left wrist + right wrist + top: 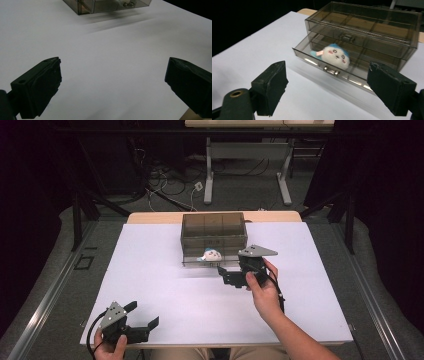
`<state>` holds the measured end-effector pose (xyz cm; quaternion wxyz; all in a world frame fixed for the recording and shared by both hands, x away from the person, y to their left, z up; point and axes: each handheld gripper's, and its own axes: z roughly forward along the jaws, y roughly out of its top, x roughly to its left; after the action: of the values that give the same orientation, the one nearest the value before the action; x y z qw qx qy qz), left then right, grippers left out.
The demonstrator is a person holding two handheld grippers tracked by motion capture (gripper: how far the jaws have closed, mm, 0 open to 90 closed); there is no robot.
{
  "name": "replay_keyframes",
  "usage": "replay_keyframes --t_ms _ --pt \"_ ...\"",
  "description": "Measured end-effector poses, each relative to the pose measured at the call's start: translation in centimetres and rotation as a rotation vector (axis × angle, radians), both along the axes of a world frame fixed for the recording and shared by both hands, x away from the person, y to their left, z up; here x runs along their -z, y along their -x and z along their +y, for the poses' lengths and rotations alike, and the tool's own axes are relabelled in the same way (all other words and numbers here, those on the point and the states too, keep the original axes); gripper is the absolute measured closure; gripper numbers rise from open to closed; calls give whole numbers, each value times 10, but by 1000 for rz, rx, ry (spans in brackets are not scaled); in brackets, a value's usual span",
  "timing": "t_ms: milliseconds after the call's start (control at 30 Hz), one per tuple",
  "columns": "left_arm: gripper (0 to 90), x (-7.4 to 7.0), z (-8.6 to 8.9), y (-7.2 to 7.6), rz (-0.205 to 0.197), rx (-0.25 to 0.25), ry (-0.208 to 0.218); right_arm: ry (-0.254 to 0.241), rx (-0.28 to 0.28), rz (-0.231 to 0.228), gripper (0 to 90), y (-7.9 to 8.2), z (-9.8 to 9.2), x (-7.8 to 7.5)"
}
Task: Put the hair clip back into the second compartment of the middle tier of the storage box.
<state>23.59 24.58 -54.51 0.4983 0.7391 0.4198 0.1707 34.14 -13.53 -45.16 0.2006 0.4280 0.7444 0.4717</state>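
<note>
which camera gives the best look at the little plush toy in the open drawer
The right gripper view: the plush toy sits close and sharp in the open bottom drawer, face and blue top clear. The high view shows it small at the box's front. The left gripper view catches just a pale bit of it at the top edge.

No text, label, brand or number can be read on anything here.

Left gripper (112, 82) hangs low over the white table (105, 50) with its black jaws spread wide and nothing between them, while the smoky clear box (100, 5) sits well off at the top edge, a small metal handle (128, 4) showing on its front.
</note>
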Motion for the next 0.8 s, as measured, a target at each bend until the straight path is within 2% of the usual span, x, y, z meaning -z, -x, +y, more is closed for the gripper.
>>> replay_keyframes --t_ms 100,167,367,467,800 --pt "9 0 0 0 2 0 -1 -7 21 0 160 5 -6 3" --pt "9 0 -1 0 -2 3 -5 7 30 -6 159 10 -10 7" --pt "9 0 -1 0 -1 3 -3 -12 27 0 159 19 -19 17" --pt "9 0 -1 0 -2 4 -1 -10 34 -15 158 26 -26 21" --pt "9 0 -2 0 -2 5 2 -17 64 -42 158 42 -58 36"
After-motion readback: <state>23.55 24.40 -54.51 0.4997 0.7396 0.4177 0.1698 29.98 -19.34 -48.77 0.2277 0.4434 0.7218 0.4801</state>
